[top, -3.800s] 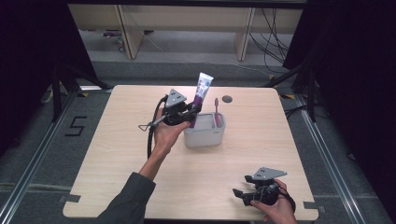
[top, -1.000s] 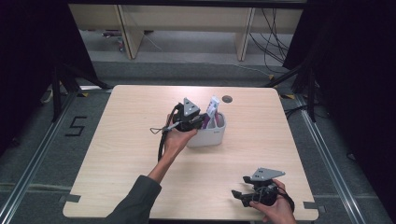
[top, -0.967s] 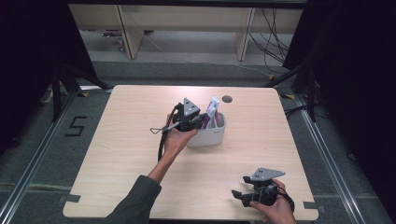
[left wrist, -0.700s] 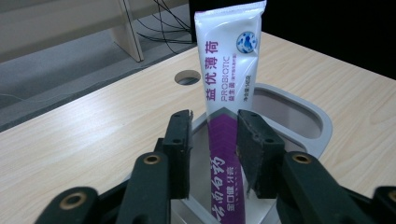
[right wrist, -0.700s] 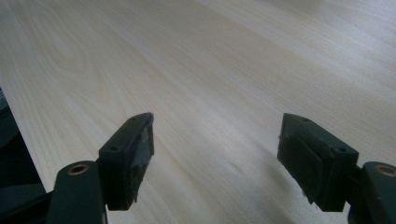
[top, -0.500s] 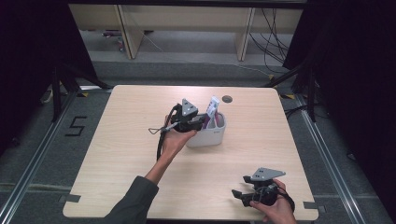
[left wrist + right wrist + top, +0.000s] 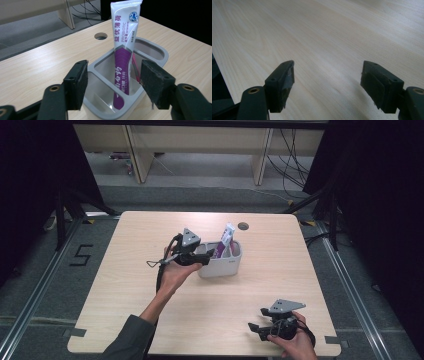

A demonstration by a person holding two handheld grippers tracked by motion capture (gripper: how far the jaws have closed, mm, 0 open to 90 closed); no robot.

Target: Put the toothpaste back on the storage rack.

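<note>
Toothpaste tube stands upright in the grey holder on the bench. The left gripper has just been opening, its pads clear of the tube between them. The right gripper rests spread above bare bench.

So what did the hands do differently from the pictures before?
The left gripper lowered the white and purple toothpaste tube into the grey plastic caddy, then its jaws have just been opening, letting the tube go; it stands between them, untouched. The right gripper stayed open near the wooden table's corner.
</note>
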